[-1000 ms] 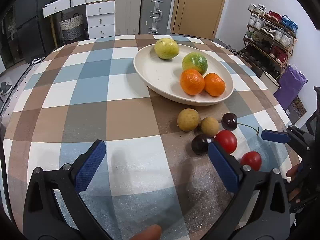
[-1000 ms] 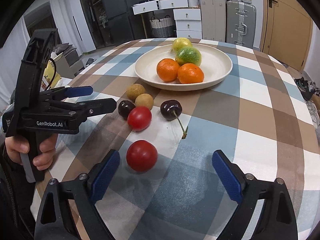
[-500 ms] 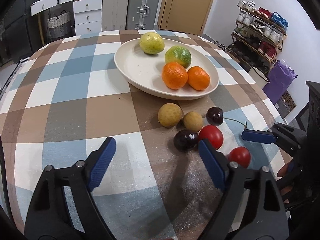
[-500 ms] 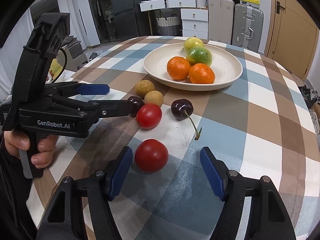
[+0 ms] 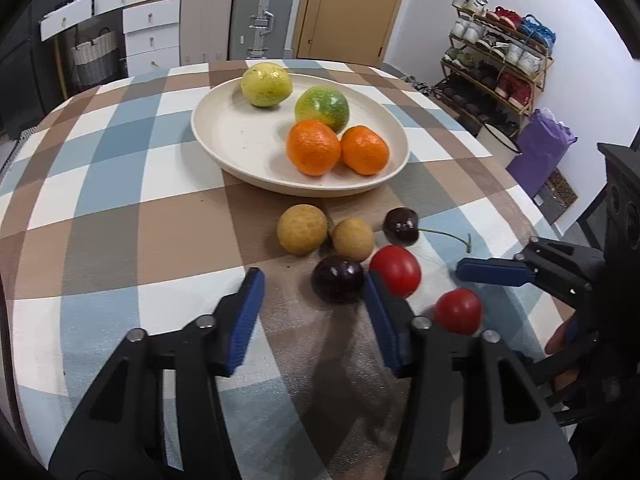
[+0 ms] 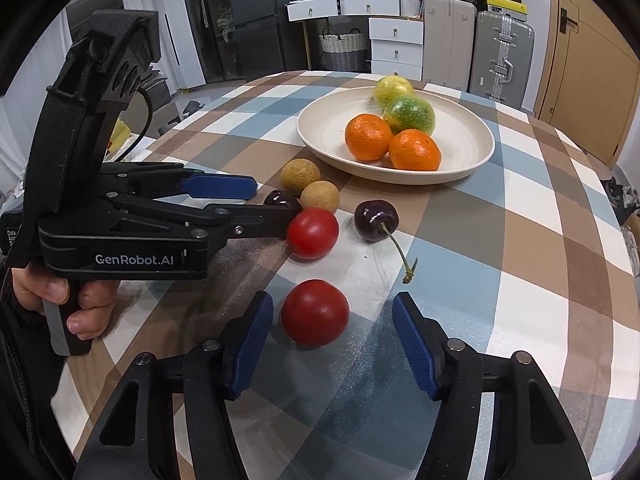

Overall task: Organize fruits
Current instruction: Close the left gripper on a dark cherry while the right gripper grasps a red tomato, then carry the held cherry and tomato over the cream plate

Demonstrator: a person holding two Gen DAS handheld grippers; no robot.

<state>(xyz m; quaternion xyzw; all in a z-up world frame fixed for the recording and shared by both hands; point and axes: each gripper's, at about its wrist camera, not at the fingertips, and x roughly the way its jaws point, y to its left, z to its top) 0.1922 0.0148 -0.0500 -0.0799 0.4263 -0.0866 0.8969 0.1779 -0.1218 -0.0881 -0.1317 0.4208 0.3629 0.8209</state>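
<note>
Left wrist view: the left gripper (image 5: 312, 312) is low over the table (image 5: 100, 200), jaws open, and the dark cherry (image 5: 338, 279) sits just ahead of the gap, close to the right-hand pad, with a tomato (image 5: 395, 270) right beside that pad on its outer side. Two longans (image 5: 302, 229) lie just beyond, and the plate (image 5: 224, 136) with two oranges (image 5: 314, 147) and two green-yellow fruits behind them. To take the cherry cleanly, I'd shift a touch right and push forward so both pads straddle it, keeping the pad from nudging the tomato, then squeeze gently, since soft fruit bruises. Over to the right wrist view: the right gripper (image 6: 332, 344) is also open, level and low, with the near tomato (image 6: 315, 312) between the fingertips but nearer the left pad and not yet touched. Centre it, ease in, close softly. The person's left hand (image 6: 60, 300) holds its tool by the pistol handle, fingers reaching flat across the table to the far tomato. The stemmed cherry (image 6: 376, 220) lies apart, clear of both tools. Neither gripper holds anything yet.
</note>
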